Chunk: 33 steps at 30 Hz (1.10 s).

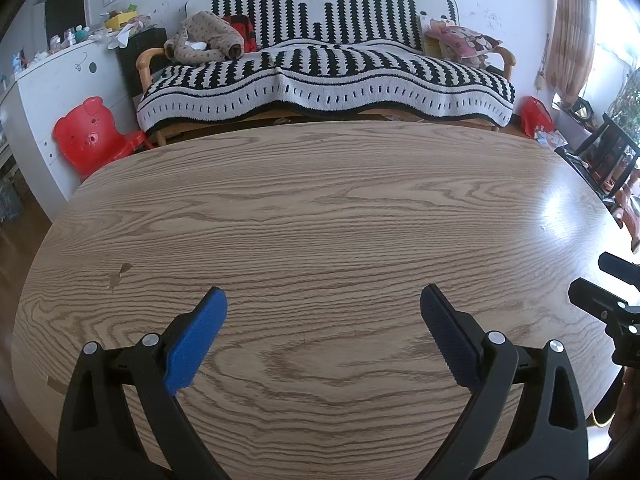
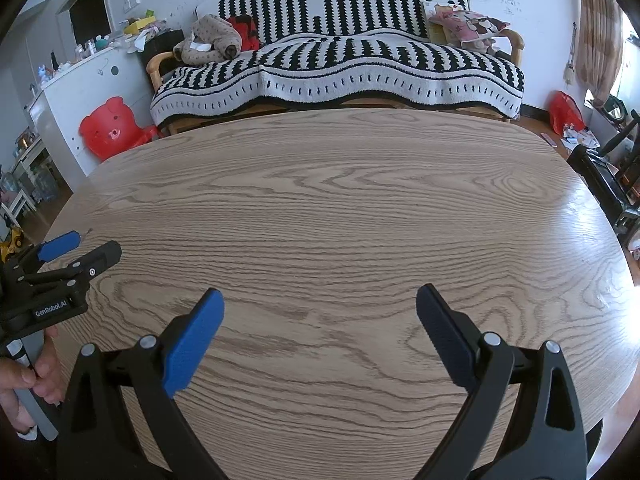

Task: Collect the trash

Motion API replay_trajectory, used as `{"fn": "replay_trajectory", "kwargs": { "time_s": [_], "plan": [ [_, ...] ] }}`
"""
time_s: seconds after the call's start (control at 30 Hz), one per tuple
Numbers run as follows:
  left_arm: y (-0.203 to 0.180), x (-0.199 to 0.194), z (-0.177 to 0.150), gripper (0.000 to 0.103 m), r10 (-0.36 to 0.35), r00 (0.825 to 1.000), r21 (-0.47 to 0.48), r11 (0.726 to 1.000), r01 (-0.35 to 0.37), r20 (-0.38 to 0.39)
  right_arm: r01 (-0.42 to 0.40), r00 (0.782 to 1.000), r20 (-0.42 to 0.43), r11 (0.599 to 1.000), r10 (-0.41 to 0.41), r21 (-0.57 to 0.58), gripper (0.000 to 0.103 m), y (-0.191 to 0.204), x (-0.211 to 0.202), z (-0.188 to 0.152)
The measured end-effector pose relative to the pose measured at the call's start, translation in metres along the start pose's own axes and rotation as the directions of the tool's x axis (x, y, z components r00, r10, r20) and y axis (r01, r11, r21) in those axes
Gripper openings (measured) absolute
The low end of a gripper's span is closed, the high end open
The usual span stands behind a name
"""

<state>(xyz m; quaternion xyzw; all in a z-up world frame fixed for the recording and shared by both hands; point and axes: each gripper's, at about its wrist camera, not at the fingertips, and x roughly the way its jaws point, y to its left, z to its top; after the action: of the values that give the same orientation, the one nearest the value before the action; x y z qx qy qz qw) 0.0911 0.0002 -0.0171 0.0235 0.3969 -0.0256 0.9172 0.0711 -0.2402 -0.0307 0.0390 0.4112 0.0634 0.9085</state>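
No trash shows on the wooden table [image 1: 320, 208] in either view. My left gripper [image 1: 322, 300] is open and empty, held low over the near part of the table; it also shows at the left edge of the right wrist view [image 2: 86, 246]. My right gripper [image 2: 320, 298] is open and empty beside it, over the table [image 2: 320, 200]; its black fingers [image 1: 612, 276] show at the right edge of the left wrist view.
A sofa under a black-and-white blanket [image 1: 328, 76] stands behind the table, with clothes [image 1: 204, 42] and a pillow [image 1: 460, 40] on it. A red bear-shaped chair [image 1: 90, 134] and white cabinet [image 1: 60, 80] stand left. A red bag [image 1: 536, 116] and dark chair [image 1: 612, 156] are right.
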Motion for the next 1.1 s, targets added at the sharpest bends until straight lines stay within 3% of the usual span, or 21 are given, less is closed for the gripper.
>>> {"fn": "replay_trajectory", "kwargs": {
  "time_s": [1.1],
  "plan": [
    [-0.0024,0.0033,0.0015,0.096,-0.021,1.000,0.007,1.000,0.021,0.001,0.003,1.000,-0.003,1.000,-0.003,0.000,0.093,-0.0032,-0.0031,-0.0028]
  ]
}}
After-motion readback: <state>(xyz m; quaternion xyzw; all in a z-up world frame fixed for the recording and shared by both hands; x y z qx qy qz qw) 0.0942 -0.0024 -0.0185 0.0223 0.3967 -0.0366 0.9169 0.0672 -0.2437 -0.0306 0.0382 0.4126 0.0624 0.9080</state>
